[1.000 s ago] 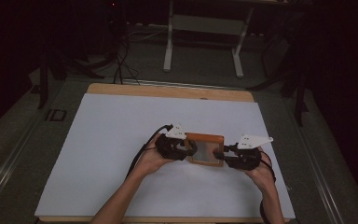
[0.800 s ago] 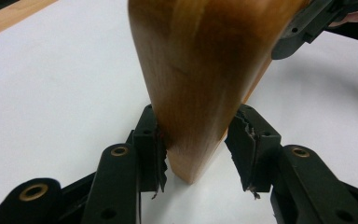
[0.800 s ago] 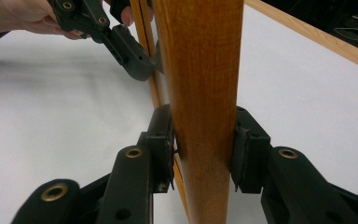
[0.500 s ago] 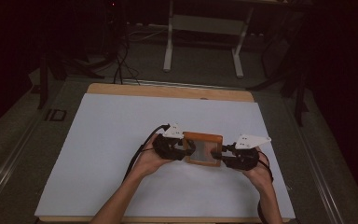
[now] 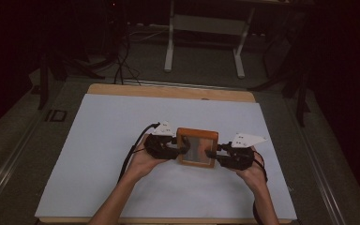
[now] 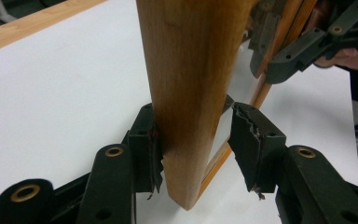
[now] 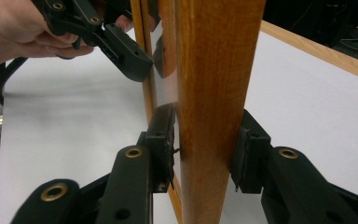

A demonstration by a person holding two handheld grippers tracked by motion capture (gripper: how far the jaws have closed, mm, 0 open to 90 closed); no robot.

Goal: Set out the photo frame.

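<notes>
Fingers [image 6: 254,140] of the left gripper [image 6: 196,149] have just been opening off the wooden frame [image 5: 196,148] at mid-frame — right gripper [image 7: 205,156] stays clamped; release looks underway, so steady support is needed next.

Wooden frame [image 5: 196,147] between two claws, left claw [image 5: 182,149], right claw [image 5: 212,153]

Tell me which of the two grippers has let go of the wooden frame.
The left gripper: its fingers have just been opening, and one finger stands off the wooden frame. The right gripper has both fingers pressed on it.
</notes>
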